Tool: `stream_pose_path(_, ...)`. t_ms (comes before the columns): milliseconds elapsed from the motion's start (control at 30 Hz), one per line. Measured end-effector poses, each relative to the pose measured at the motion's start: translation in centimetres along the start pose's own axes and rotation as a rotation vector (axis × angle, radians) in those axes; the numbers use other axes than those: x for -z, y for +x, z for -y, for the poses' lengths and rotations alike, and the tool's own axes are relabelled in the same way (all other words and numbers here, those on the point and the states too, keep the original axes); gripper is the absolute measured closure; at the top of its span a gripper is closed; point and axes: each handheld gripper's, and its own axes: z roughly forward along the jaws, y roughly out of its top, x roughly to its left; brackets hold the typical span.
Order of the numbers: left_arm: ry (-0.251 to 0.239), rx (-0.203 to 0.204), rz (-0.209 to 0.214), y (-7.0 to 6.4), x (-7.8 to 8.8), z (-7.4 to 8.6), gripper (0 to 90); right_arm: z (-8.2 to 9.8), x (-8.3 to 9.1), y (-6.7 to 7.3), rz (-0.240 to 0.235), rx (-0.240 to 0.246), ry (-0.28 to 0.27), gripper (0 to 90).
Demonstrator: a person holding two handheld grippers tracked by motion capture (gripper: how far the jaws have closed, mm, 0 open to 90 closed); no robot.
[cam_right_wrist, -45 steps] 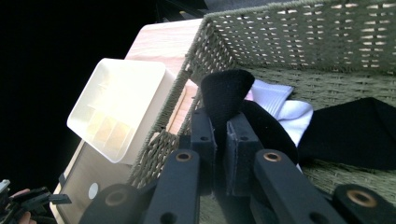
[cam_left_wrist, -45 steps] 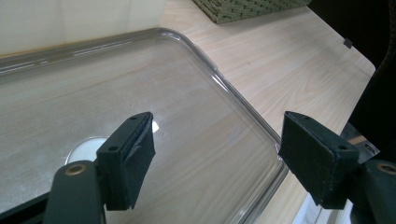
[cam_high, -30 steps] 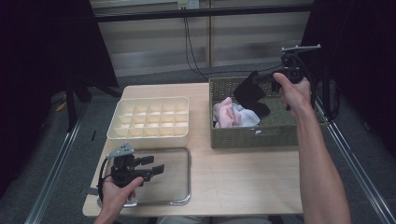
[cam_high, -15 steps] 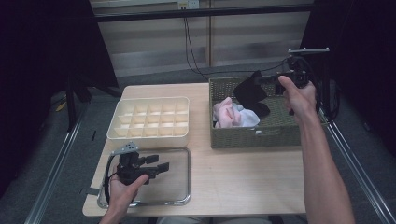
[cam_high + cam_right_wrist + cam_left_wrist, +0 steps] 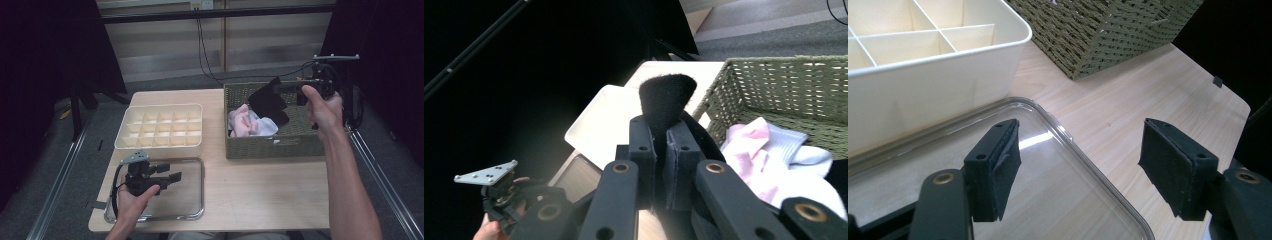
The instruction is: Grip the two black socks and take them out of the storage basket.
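Note:
My right gripper [image 5: 281,89] is shut on a black sock [image 5: 270,102] and holds it in the air over the woven basket [image 5: 270,147]. In the right gripper view the black sock [image 5: 666,97] sticks up between the closed jaws of the gripper [image 5: 661,135]. A pink sock [image 5: 242,120] and a white sock [image 5: 264,126] lie in the basket. My left gripper [image 5: 172,177] hovers open over a clear lid [image 5: 192,212] at the front left. Nothing is between its pads [image 5: 998,165] in the left gripper view.
A cream divided organizer [image 5: 160,127] with several empty cells stands behind the clear lid, left of the basket. Bare wooden table [image 5: 260,190] lies between the lid and the front right corner. Cables hang behind the table.
My right gripper has drifted slightly to the right with the black sock still in it. The left gripper has stayed over the clear lid.

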Motion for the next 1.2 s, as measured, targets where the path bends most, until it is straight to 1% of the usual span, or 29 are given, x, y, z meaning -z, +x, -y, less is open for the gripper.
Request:
stream_pose_path(100, -0.004, -0.010, 0.002, 0.0, -0.1, -0.4, 33.6, 0.2, 0.3, 0.6, -0.008, 0.009, -0.003, 83.9)
stream_pose_path(200, -0.010, -0.014, 0.016, 0.0, -0.4, -0.7, 33.5, 0.5, 0.6, 1.2, -0.020, 0.024, -0.010, 83.9)
stream_pose_path(300, -0.009, -0.020, 0.022, -0.1, -0.6, -0.8, 33.6, 0.9, 0.8, 1.7, -0.031, 0.023, -0.008, 83.9)
stream_pose_path(467, -0.007, -0.030, 0.014, -0.1, -0.6, -0.9, 33.6, 1.6, 1.0, 2.7, -0.045, 0.039, -0.011, 83.9)
stream_pose_path(600, -0.022, -0.021, 0.016, -0.1, -0.6, -1.2, 33.5, 2.3, 0.9, 3.7, -0.056, 0.064, -0.005, 83.9)
stream_pose_path(633, -0.024, -0.028, 0.024, -0.2, -0.6, -1.2, 34.0, 2.6, 0.9, 4.1, -0.058, 0.072, -0.002, 83.9)
stream_pose_path(700, -0.026, -0.045, 0.033, -0.4, -0.7, -1.4, 36.5, 3.0, 1.0, 4.6, -0.078, 0.080, 0.000, 83.9)
stream_pose_path(767, -0.024, -0.058, 0.030, -0.6, -0.7, -1.4, 37.8, 3.6, 1.1, 5.2, -0.080, 0.090, 0.005, 83.9)
stream_pose_path(833, -0.019, -0.066, 0.036, -0.7, -0.8, -1.5, 37.8, 4.1, 1.2, 5.7, -0.093, 0.098, 0.003, 83.9)
stream_pose_path(933, -0.020, -0.066, 0.041, -0.8, -0.9, -1.6, 37.8, 5.0, 1.6, 6.0, -0.101, 0.100, 0.009, 83.9)
stream_pose_path(1000, -0.037, -0.051, 0.033, -0.9, -0.8, -1.9, 37.8, 5.6, 1.9, 5.9, -0.095, 0.096, 0.004, 83.9)
stream_pose_path(1067, -0.039, -0.056, 0.035, -1.0, -0.9, -2.1, 37.8, 6.2, 2.2, 5.9, -0.090, 0.089, 0.010, 83.9)
stream_pose_path(1200, -0.035, -0.056, 0.035, -1.0, -1.2, -2.4, 37.8, 7.5, 2.5, 6.2, -0.087, 0.096, 0.019, 83.9)
